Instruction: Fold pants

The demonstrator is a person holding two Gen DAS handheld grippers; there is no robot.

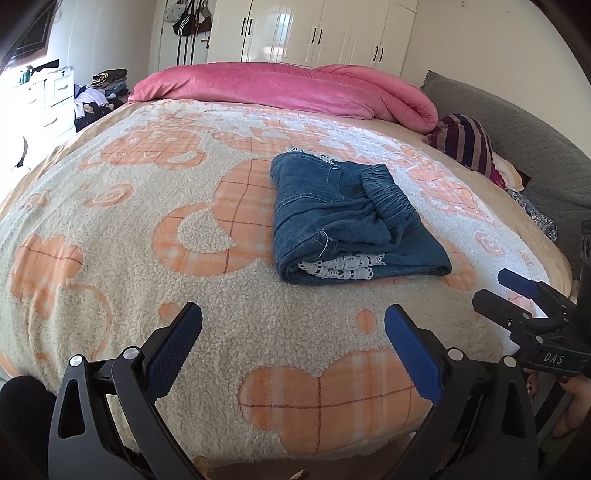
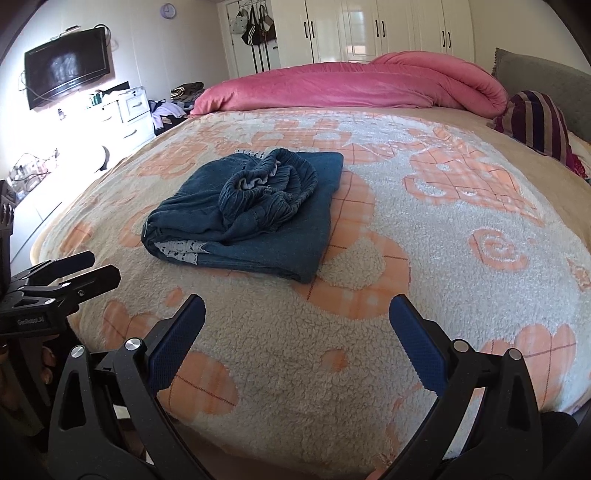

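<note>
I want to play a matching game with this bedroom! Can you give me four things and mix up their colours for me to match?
Things:
1. pants
2. rolled duvet
3. wardrobe doors
4. left gripper pads

Colours:
A. white
B. bright blue
C. pink
D. dark denim blue

Pairs: 1-D, 2-C, 3-A, 4-B

Blue denim pants (image 1: 347,218) folded into compact bundle, flat on bed; elastic waistband bunched on top, white lace hem showing.
</note>
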